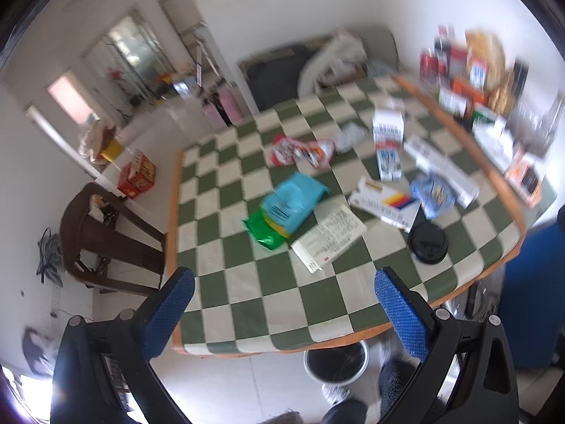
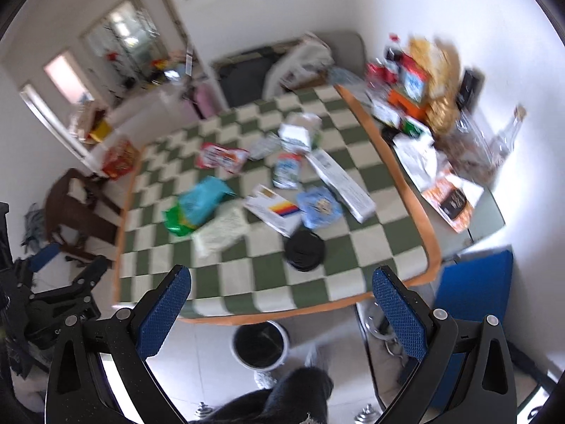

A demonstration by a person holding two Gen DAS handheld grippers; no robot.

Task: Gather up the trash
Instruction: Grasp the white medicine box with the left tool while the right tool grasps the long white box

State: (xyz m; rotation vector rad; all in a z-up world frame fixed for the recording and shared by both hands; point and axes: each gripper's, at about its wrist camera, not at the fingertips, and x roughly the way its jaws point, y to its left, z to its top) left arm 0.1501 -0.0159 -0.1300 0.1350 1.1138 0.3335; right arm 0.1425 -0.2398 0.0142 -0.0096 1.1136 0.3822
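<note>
Trash lies scattered on a green-and-white checkered table: a blue packet on a green wrapper, a red snack wrapper, a printed leaflet, a black cup lid, a white box with coloured stripes, and small cartons. A waste bin stands on the floor under the near table edge. My left gripper and right gripper are both open and empty, held high above the near edge.
Boxes, bottles and snack bags crowd the far right by the wall. A brown stool stands left of the table, a blue chair at right. The left gripper shows in the right wrist view.
</note>
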